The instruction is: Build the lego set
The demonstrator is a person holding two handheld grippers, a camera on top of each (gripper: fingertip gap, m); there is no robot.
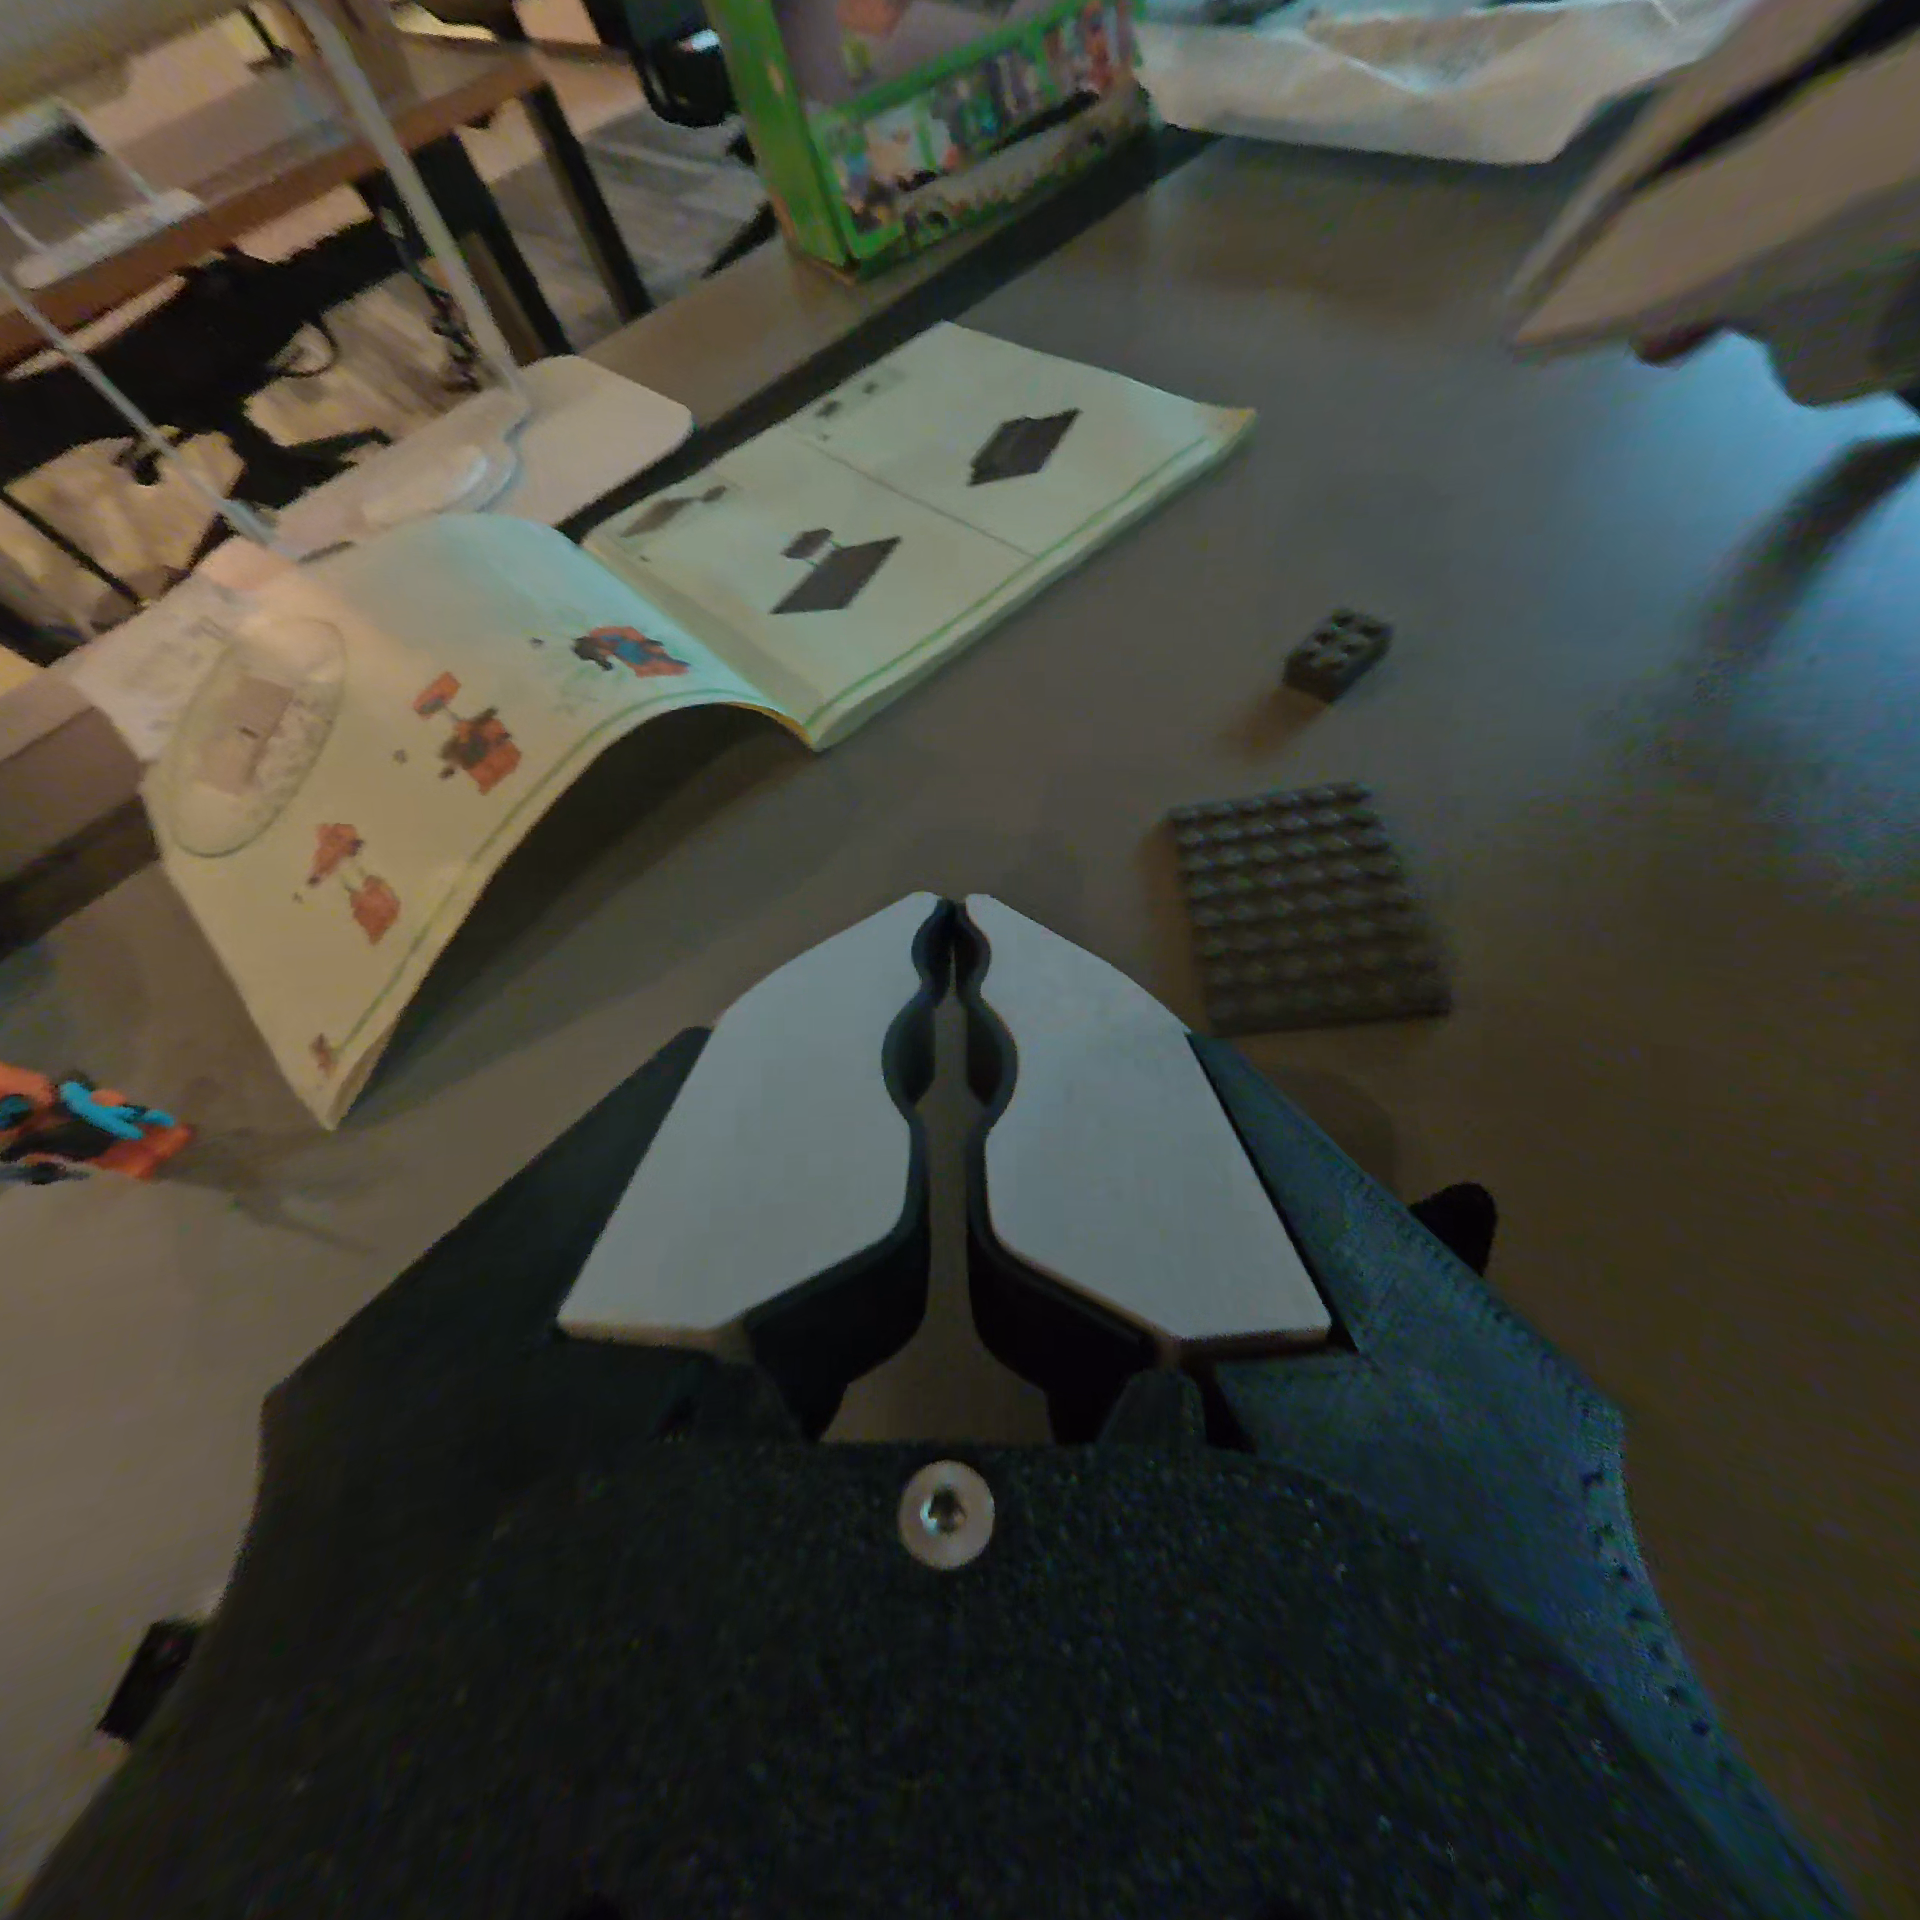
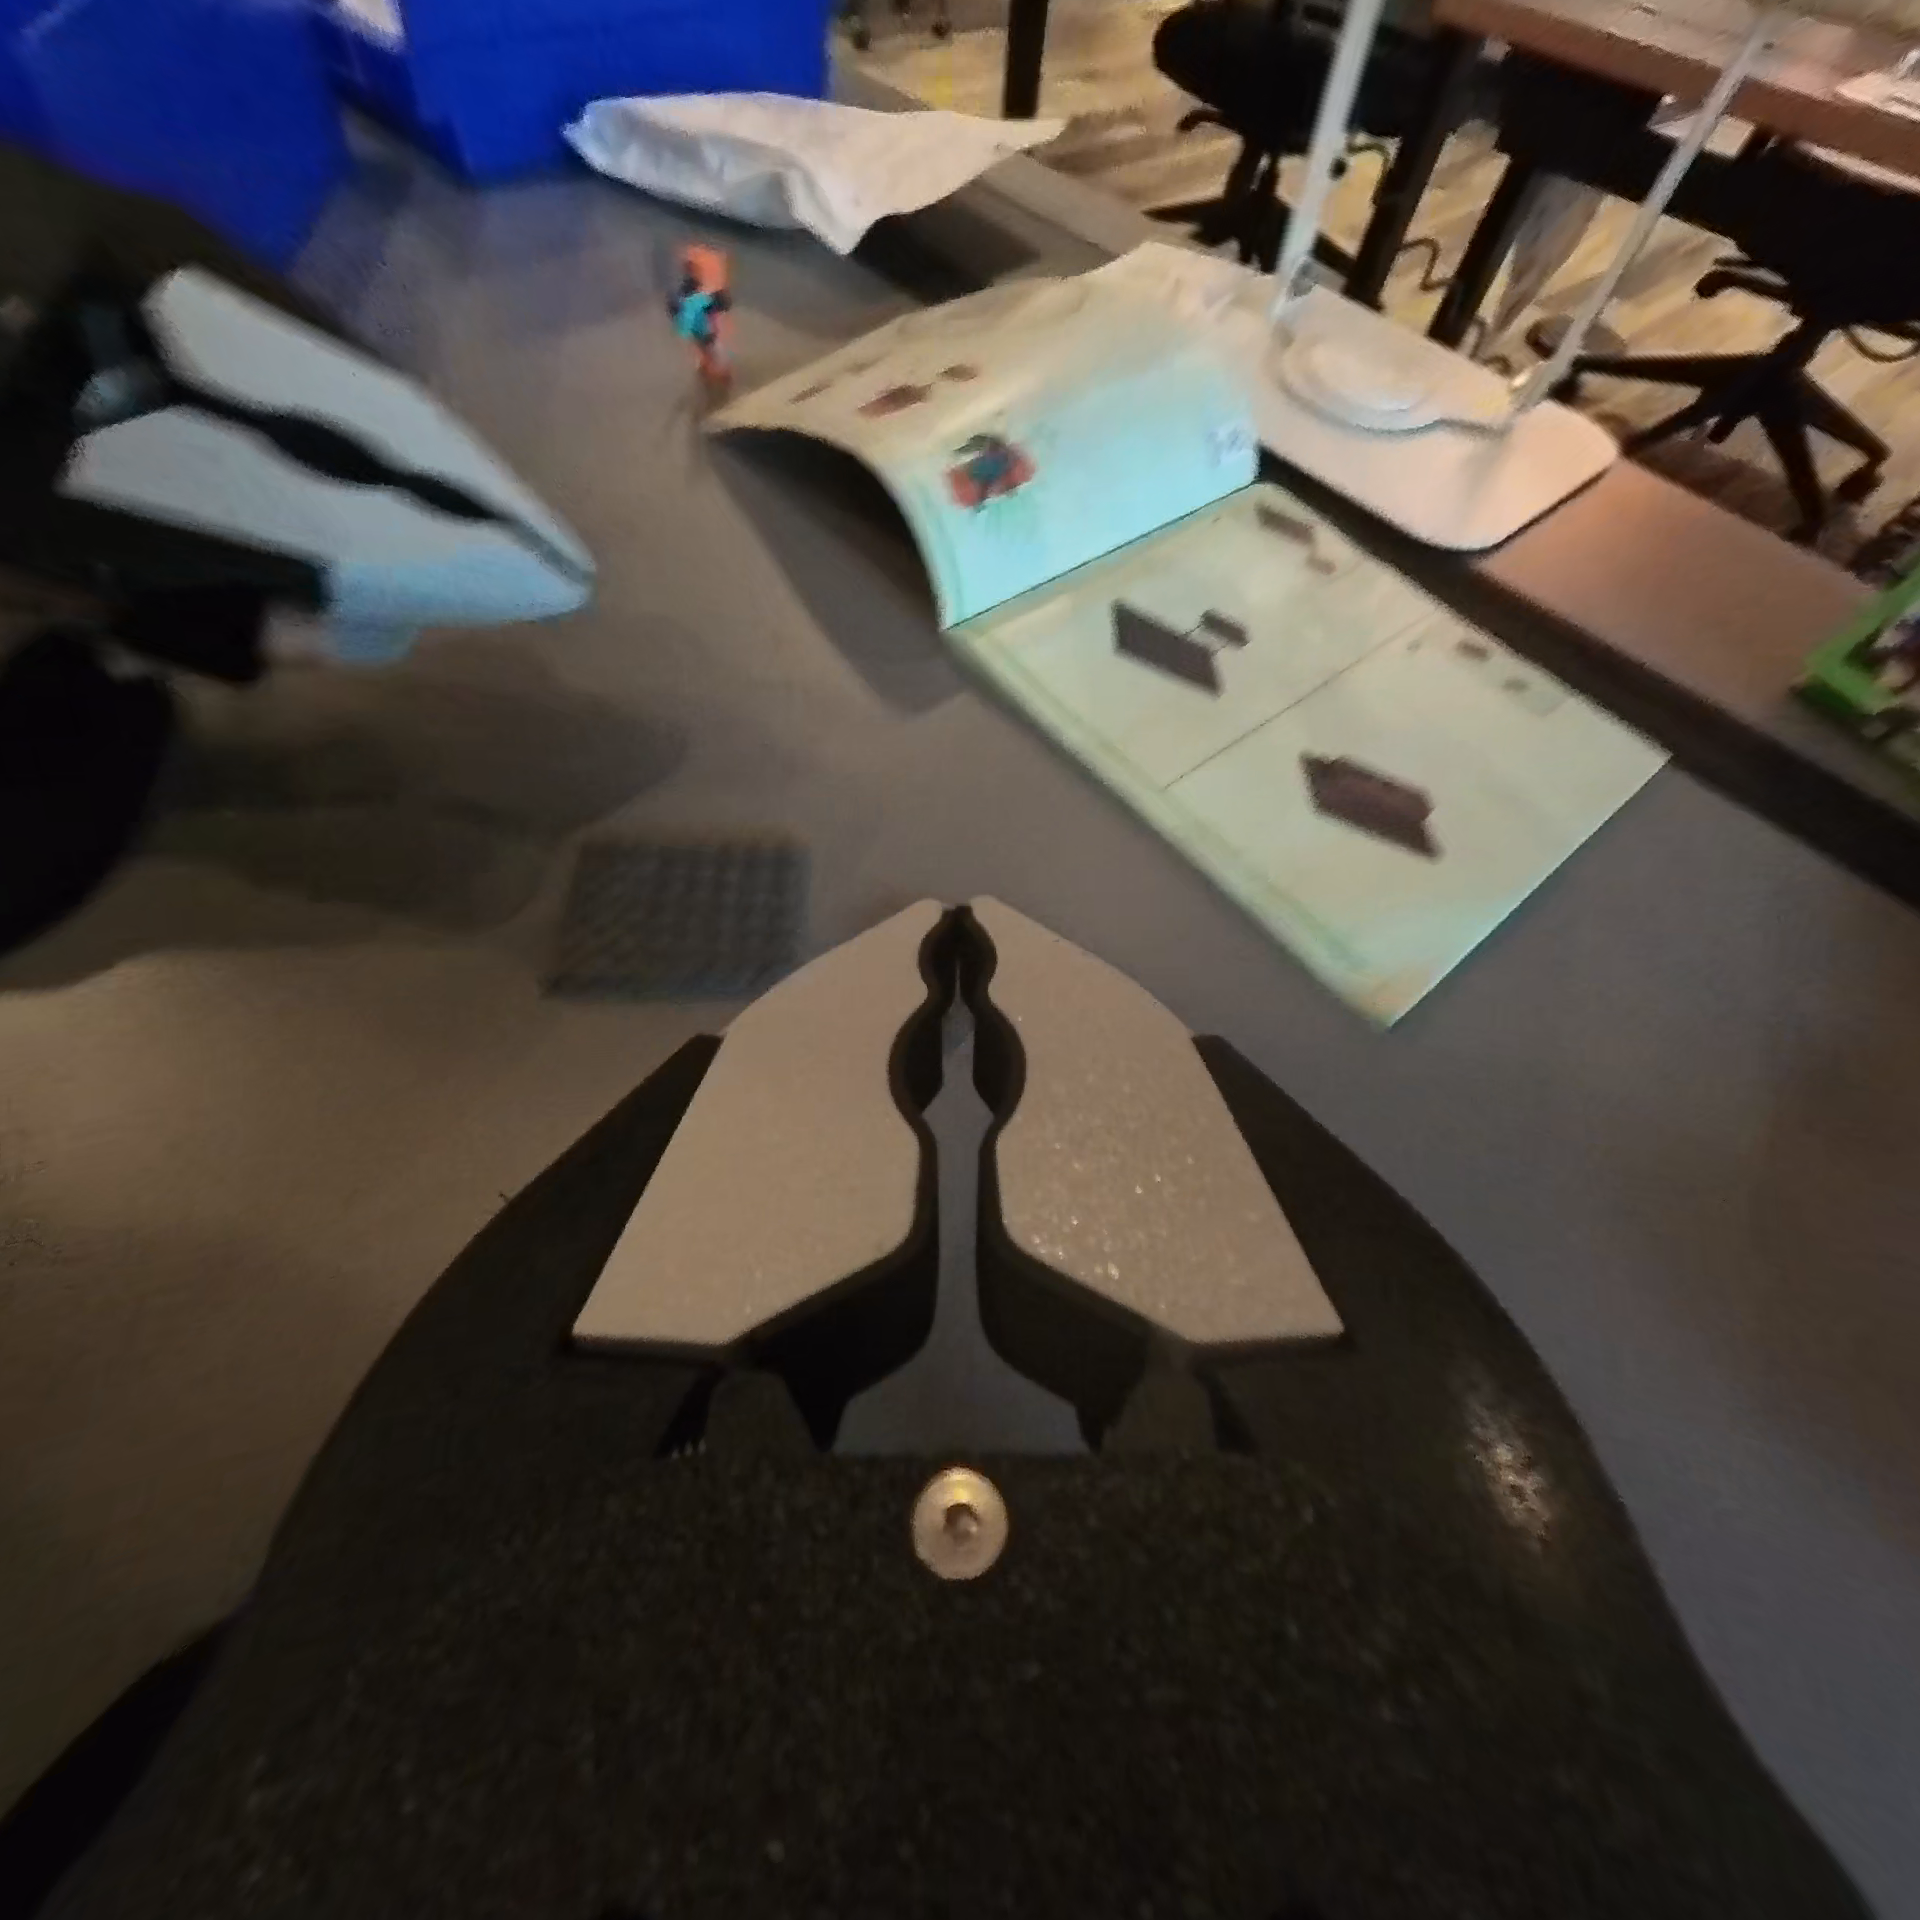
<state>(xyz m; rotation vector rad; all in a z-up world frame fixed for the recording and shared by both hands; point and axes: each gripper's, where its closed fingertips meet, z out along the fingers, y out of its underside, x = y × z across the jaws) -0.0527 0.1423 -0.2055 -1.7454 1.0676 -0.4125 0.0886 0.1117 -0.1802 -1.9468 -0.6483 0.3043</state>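
A dark grey studded plate (image 1: 1307,906) lies flat on the grey table, just right of my left gripper (image 1: 954,906), which is shut and empty. A small dark grey brick (image 1: 1336,652) sits beyond the plate. In the right wrist view the same plate (image 2: 681,916) lies just left of my right gripper (image 2: 961,914), also shut and empty. The left gripper (image 2: 551,556) shows blurred at upper left in that view. The right gripper (image 1: 1704,208) shows blurred at upper right in the left wrist view.
An open instruction booklet (image 1: 727,623) lies ahead, also in the right wrist view (image 2: 1247,665). A green set box (image 1: 935,125) stands at the table's far edge. A small orange and blue model (image 1: 73,1127) sits at left. A white lamp base (image 2: 1444,447) and white bag (image 2: 810,166) lie beyond. Tip to tip, the grippers are about 15 cm apart. The small dark grey brick (image 1: 1336,652) is closer to my right gripper, around 7 cm from its tips; the left tips are 15 cm off. My left tips are roughly 9 cm from the dark grey studded plate (image 1: 1307,906). My right wrist view (image 2: 670,925) looks at it from another angle.
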